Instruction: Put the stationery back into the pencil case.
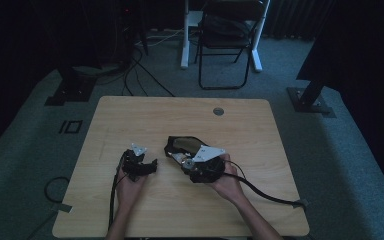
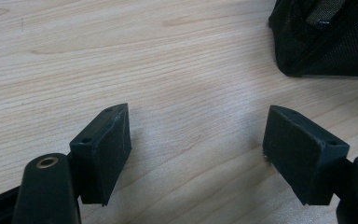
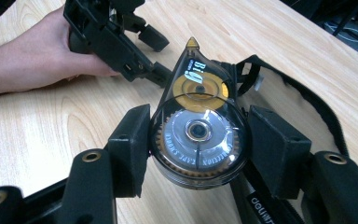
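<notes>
Clear plastic with a yellow reel and a toothed silver wheel inside: a correction tape dispenser [image 3: 198,130] sits at the centre of the right gripper view, its pointed tip aimed toward the top of the frame. The right gripper [image 3: 198,149] has its jaws pressed against the dispenser's two sides, clamped on it. Behind and beneath it lies a black mesh pouch [image 3: 303,100] with its mouth open, spreading to the right half of that frame.

From the high view, the right gripper [image 1: 202,162] is at the middle of the light wooden tabletop [image 1: 130,115], touching the near edge of the pouch [image 1: 180,145], with its cable [image 1: 265,192] trailing off to the lower right. The left gripper [image 1: 139,164] is just left of it, held in the person's left hand [image 1: 130,187].

In the left gripper view, the jaws stand wide apart over bare wood with nothing between them, and a corner of the pouch [image 2: 326,42] shows in the upper right. A folding chair [image 1: 227,35] stands on the carpet beyond the tabletop, top centre.
</notes>
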Action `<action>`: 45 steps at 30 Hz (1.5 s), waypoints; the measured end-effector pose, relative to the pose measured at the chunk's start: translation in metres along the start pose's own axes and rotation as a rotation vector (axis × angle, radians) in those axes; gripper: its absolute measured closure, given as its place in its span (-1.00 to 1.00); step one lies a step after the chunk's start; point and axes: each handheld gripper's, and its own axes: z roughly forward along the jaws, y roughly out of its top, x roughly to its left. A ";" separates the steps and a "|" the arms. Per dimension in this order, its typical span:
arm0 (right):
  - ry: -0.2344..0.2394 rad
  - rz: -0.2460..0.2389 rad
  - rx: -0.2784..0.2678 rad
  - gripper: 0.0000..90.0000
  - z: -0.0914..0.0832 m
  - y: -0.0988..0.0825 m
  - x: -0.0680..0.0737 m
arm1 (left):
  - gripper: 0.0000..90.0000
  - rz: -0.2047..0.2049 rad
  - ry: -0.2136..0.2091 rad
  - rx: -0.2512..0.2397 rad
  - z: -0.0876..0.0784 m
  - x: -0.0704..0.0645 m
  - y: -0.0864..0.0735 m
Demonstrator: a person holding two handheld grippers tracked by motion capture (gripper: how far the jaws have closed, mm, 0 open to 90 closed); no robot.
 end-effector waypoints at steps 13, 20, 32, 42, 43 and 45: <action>-0.021 -0.003 -0.018 -0.08 -0.008 0.005 -0.006 | -0.47 0.000 0.000 0.001 0.000 0.000 0.000; -0.028 0.003 -0.030 -0.08 -0.011 0.007 -0.009 | -0.47 0.001 0.000 0.001 0.000 0.000 0.000; -0.046 0.016 -0.052 -0.08 -0.018 0.012 -0.020 | -0.47 0.001 -0.001 0.000 0.001 0.000 0.000; -0.068 0.021 -0.054 -0.07 -0.019 0.014 -0.030 | -0.47 0.001 -0.001 0.001 0.001 0.000 0.001; -0.070 0.023 -0.054 -0.08 -0.018 0.015 -0.031 | -0.47 0.001 -0.001 0.001 0.001 0.000 0.001; -0.073 0.025 -0.054 -0.08 -0.018 0.015 -0.033 | -0.47 0.001 -0.002 0.003 0.000 0.000 0.001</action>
